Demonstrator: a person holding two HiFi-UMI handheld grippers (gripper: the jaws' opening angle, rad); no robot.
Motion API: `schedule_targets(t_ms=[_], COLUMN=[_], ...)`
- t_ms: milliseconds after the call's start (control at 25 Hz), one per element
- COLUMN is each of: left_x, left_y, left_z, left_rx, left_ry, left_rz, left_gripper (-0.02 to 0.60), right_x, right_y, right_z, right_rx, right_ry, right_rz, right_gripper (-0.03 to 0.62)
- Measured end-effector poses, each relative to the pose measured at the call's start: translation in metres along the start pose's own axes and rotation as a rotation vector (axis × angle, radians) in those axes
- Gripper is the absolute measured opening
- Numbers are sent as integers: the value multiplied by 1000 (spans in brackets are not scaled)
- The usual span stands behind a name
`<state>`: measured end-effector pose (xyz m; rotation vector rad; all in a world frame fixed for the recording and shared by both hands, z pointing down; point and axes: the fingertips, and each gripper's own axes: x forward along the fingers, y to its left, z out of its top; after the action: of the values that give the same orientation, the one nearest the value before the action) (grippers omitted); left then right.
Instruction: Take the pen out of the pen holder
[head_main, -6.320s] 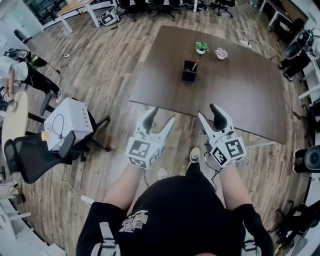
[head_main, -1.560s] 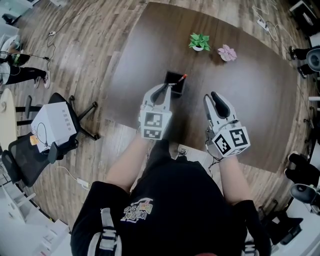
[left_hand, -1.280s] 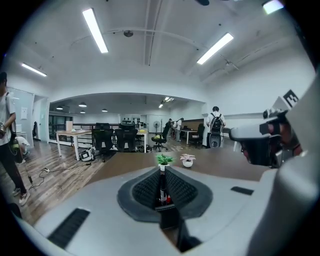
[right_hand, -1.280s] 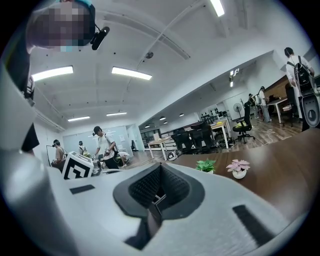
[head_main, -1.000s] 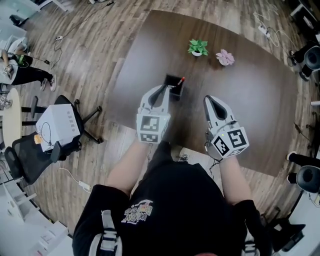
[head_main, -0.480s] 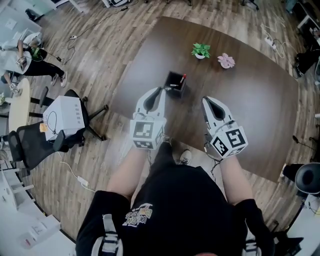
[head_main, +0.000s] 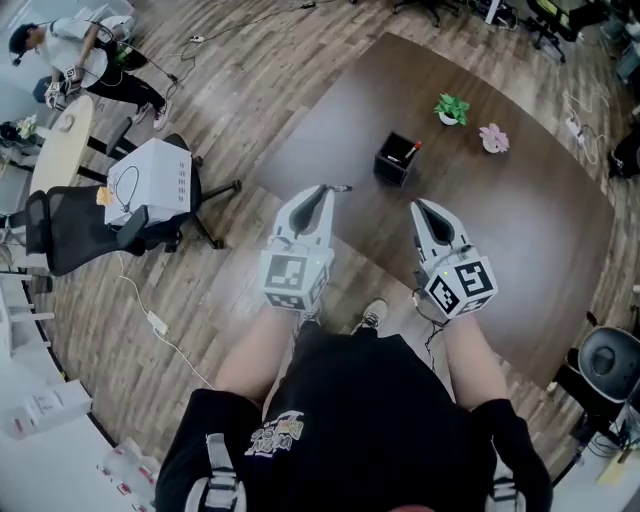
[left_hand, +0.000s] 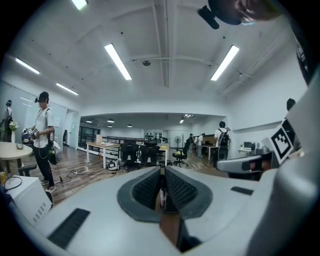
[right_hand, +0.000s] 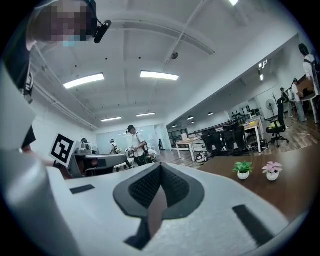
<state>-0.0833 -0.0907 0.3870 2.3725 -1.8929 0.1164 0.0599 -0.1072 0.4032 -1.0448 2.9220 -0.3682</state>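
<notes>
Clamped on a dark pen (left_hand: 162, 192), the left gripper (head_main: 320, 194) has drawn clear of the pen holder (head_main: 396, 160) at one o'clock, so the pen looks extracted; the right gripper (head_main: 424, 209) is clenched empty.

The person held both grippers out in front, the left forearm (head_main: 255, 345) and the right forearm (head_main: 470, 360) bare and roughly parallel. The left gripper (head_main: 320, 190), angled slightly toward its neighbour, had its jaws pressed together on a thin dark pen (head_main: 340, 187), whose end stuck out sideways past the tips. The right gripper (head_main: 420, 206) pointed forward, well apart from the left, with its jaws closed and nothing between them.
</notes>
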Motion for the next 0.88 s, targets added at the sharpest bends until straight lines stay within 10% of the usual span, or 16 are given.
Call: schedule_targets(t_ms=[360,880], left_x=[-74,-138], left_y=[61,62], left_z=[-16,-35], left_rx=[-7,-4], left_ry=[27,36], left_rz=[-12,-322], left_gripper=[25,25], right_x=[33,-23], right_y=[82,174], right_z=[-21,-45], right_rx=[-1,-17], right_ry=[11,-14], right_rz=[-14,-313], right_gripper=[5,5])
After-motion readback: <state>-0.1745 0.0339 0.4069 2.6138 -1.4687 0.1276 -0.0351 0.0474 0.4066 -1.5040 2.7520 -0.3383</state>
